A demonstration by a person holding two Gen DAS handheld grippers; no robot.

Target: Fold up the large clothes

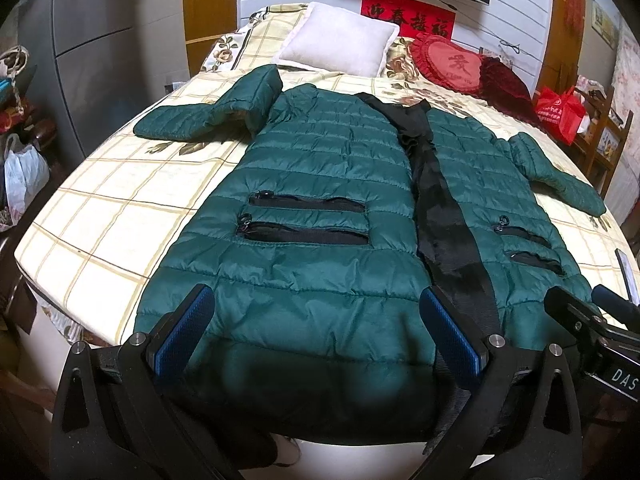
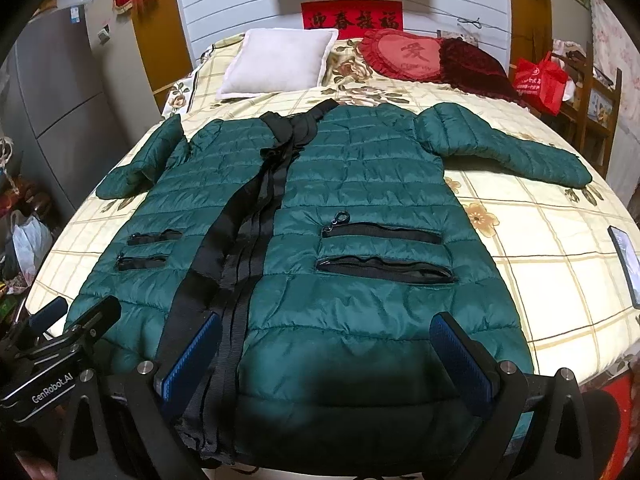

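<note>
1. At the bottom of the left wrist view, the left gripper has its jaws wide apart over the hem of the green jacket, holding nothing, probably lined up to pinch that edge.
2. At the bottom of the right wrist view, the right gripper is likewise spread apart over the hem beside the black placket strip.
3. The jacket lies front-up across the bed, filling mid-frame, sleeves spread outward, apparently laid flat ready for folding.
4. Toward the top of the frame, a white pillow and red heart cushion sit clear of it.
</note>
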